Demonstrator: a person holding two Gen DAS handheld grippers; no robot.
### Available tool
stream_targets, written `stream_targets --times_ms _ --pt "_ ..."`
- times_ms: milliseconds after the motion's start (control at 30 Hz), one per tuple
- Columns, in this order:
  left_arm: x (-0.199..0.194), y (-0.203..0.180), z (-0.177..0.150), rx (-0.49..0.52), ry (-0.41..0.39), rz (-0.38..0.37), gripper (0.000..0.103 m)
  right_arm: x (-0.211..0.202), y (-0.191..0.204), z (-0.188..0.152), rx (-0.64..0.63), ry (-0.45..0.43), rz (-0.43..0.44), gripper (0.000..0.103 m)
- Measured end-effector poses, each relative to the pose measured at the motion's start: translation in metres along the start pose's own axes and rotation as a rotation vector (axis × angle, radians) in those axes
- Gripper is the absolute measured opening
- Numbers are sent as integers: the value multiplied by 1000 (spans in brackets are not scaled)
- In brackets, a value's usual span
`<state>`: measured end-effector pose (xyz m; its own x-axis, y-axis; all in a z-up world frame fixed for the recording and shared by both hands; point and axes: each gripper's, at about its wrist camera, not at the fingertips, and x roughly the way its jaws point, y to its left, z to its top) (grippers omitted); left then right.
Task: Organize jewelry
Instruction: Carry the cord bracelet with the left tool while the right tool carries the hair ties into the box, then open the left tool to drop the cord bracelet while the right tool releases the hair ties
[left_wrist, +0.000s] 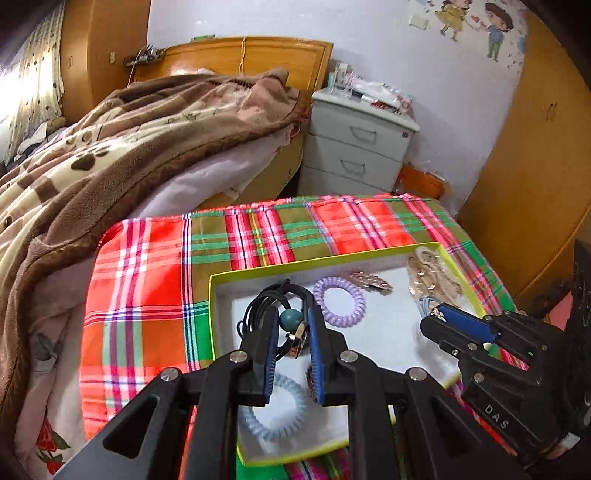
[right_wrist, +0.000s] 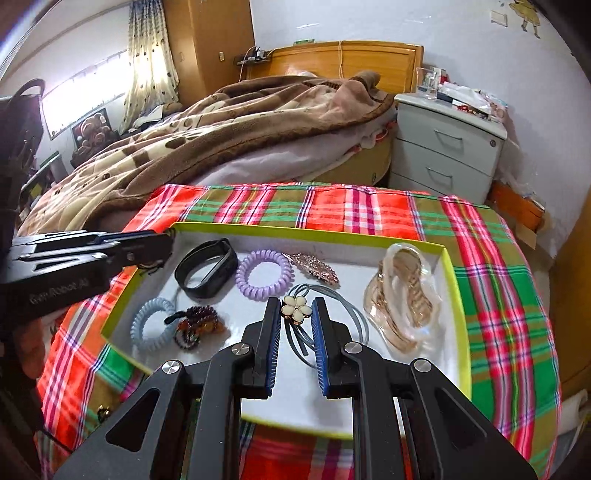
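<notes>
**Two claws over the jewelry tray**

A shallow tray (right_wrist: 456, 280) with a yellow-green rim and a white floor sits on a red, green and olive plaid cloth (right_wrist: 369, 210).

The left gripper (left_wrist: 293, 325) is over the left part of the tray. Between its blue-padded fingers (left_wrist: 271, 332) lie a teal bead (left_wrist: 289, 319) and a small patterned pendant (left_wrist: 298, 341), strung on a black cord (left_wrist: 258, 306) that loops out past the fingertips. The jaws stand at a middling gap with the pads close beside the bead; whether they actually press on it I cannot tell. Just beyond the right fingertip lies a purple coil hair tie (left_wrist: 340, 301), and under the gripper's body a pale blue coil hair tie (left_wrist: 273, 410).

The right gripper (right_wrist: 297, 314) is over the middle of the tray, jaws part-open, with a cream flower hair tie (right_wrist: 295, 309) exactly between its fingertips; the flower's petals are just beside both pads, though contact is unclear. Its grey elastic loop (right_wrist: 354, 306) trails to the right.

In the right wrist view the tray also holds a black wristband (right_wrist: 207, 273), a beaded bracelet (right_wrist: 195, 325), a rhinestone brooch (right_wrist: 314, 269) touching the purple tie, and a clear and gold hair claw (right_wrist: 402, 299) at the right end.
</notes>
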<state>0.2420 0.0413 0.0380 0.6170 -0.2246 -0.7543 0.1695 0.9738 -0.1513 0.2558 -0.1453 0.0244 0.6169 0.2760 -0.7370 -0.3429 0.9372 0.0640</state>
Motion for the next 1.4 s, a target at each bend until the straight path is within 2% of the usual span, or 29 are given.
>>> stream_targets --times_ms 500,933,1167,1400 --pt "46 1 -1 7 89 -14 17 34 7 3 -40 70 37 18" --pt "47 0 1 -2 85 -19 19 41 10 2 -56 92 43 18" --pt "48 1 1 -10 88 -17 24 41 9 2 -52 93 46 18" --pt "48 4 1 -14 93 -20 30 42 9 2 -46 94 45 22"
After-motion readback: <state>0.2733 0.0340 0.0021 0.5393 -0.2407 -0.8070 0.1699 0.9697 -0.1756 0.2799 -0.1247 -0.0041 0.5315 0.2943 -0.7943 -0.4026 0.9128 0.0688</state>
